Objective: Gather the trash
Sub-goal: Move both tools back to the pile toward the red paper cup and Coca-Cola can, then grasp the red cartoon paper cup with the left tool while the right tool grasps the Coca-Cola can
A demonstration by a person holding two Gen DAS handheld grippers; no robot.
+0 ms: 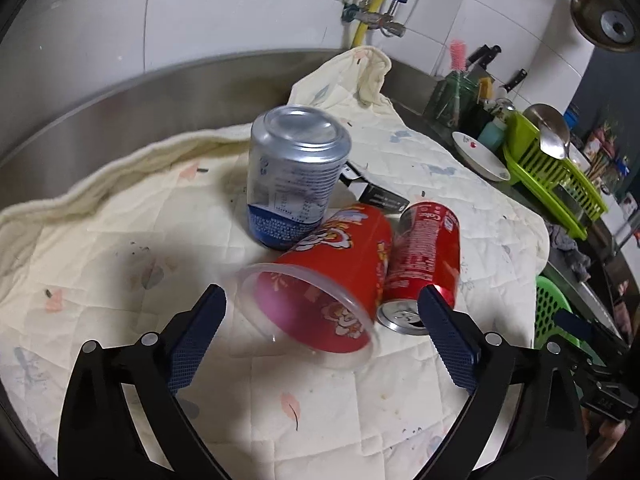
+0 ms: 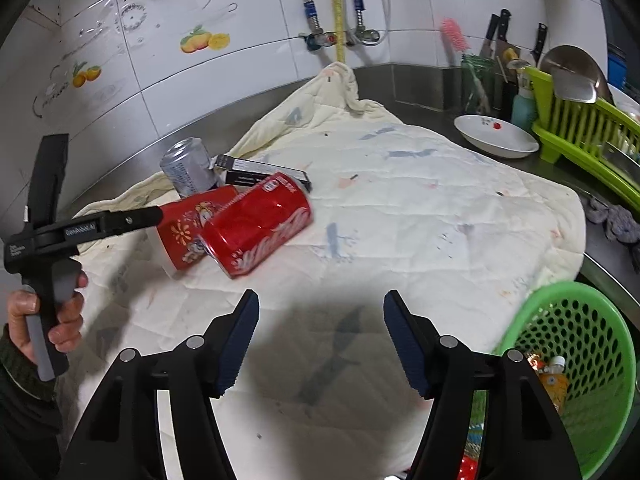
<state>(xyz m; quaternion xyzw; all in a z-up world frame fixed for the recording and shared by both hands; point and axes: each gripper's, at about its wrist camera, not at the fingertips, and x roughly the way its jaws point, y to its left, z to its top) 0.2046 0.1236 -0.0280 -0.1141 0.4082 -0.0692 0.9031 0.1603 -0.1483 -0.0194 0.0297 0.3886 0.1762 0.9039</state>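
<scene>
A red plastic cup (image 1: 332, 276) lies on its side on the cream cloth (image 1: 100, 248), mouth toward me. A red cola can (image 1: 424, 256) lies beside it on the right. A silver-blue can (image 1: 296, 176) stands upside down behind them, next to a small black box (image 1: 376, 194). My left gripper (image 1: 322, 308) is open, its fingers on either side of the cup's mouth and not touching it. My right gripper (image 2: 320, 316) is open and empty over bare cloth (image 2: 400, 208), nearer than the cola can (image 2: 260, 224), cup (image 2: 188, 232), silver can (image 2: 188, 170) and box (image 2: 260, 172).
A green mesh basket (image 2: 576, 364) holding some trash sits at the cloth's right front corner, also in the left wrist view (image 1: 554, 316). A white dish (image 2: 496, 136), a green dish rack (image 2: 588, 136) and knives stand at the back right. A tiled wall runs behind.
</scene>
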